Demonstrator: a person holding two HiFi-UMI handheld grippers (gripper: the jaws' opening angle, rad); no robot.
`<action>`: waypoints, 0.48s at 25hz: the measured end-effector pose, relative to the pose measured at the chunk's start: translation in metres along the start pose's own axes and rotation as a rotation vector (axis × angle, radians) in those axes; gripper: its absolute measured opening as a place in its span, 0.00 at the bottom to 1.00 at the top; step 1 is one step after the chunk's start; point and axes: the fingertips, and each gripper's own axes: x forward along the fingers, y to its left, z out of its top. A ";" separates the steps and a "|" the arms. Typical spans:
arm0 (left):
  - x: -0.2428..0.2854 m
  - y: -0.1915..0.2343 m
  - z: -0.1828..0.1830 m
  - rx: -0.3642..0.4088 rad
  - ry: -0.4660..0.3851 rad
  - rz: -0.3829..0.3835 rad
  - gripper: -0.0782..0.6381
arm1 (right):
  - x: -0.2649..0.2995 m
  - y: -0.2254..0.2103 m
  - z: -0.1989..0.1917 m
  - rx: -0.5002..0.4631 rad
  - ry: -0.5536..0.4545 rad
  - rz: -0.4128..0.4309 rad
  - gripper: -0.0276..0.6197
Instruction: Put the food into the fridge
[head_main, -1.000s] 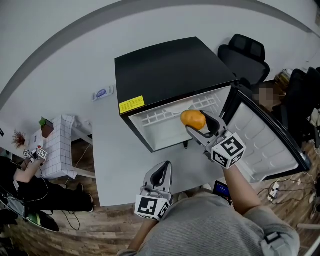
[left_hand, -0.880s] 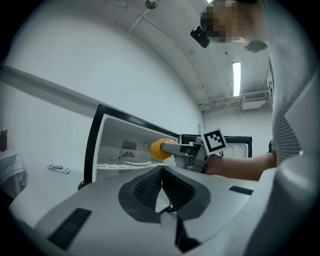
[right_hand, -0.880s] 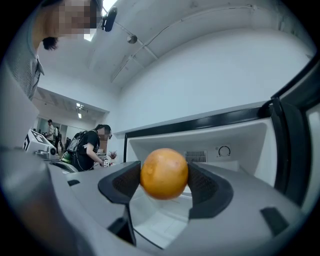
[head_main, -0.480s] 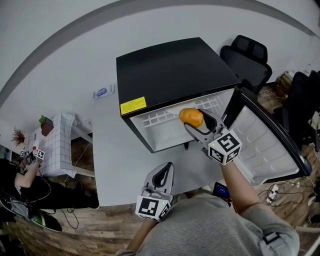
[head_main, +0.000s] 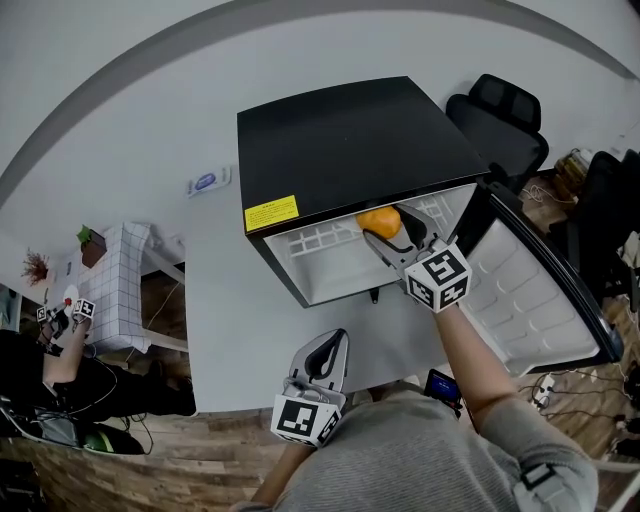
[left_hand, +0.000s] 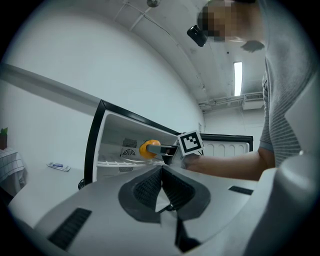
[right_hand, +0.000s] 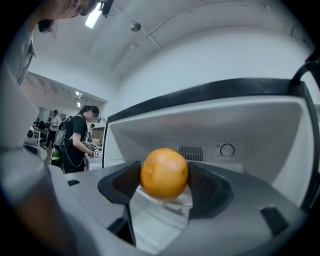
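A small black fridge (head_main: 340, 140) stands on a white table (head_main: 230, 290), its door (head_main: 535, 290) swung wide to the right. My right gripper (head_main: 385, 232) is shut on an orange (head_main: 379, 221) and holds it just inside the fridge's white upper compartment. In the right gripper view the orange (right_hand: 164, 173) sits squeezed between both pads, above the wire shelf. My left gripper (head_main: 322, 355) hangs shut and empty near the table's front edge. The left gripper view shows the orange (left_hand: 148, 148) at the fridge opening (left_hand: 125, 145).
A small blue-and-white object (head_main: 205, 184) lies on the table left of the fridge. A black office chair (head_main: 500, 115) stands behind the open door. Another person (right_hand: 75, 140) stands off to the left beside a gridded white table (head_main: 120, 290).
My right gripper has carried the orange forward and up, from in front of the fridge opening into its upper compartment. The left gripper has stayed where it was.
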 end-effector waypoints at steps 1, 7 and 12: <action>0.000 0.000 -0.001 -0.001 -0.001 -0.002 0.12 | 0.004 -0.002 -0.001 -0.010 0.004 -0.003 0.48; 0.000 0.002 -0.005 -0.003 0.011 0.001 0.12 | 0.025 -0.011 -0.003 -0.077 0.037 -0.020 0.48; 0.000 0.004 -0.007 0.000 0.014 0.002 0.12 | 0.039 -0.017 -0.010 -0.087 0.062 -0.029 0.48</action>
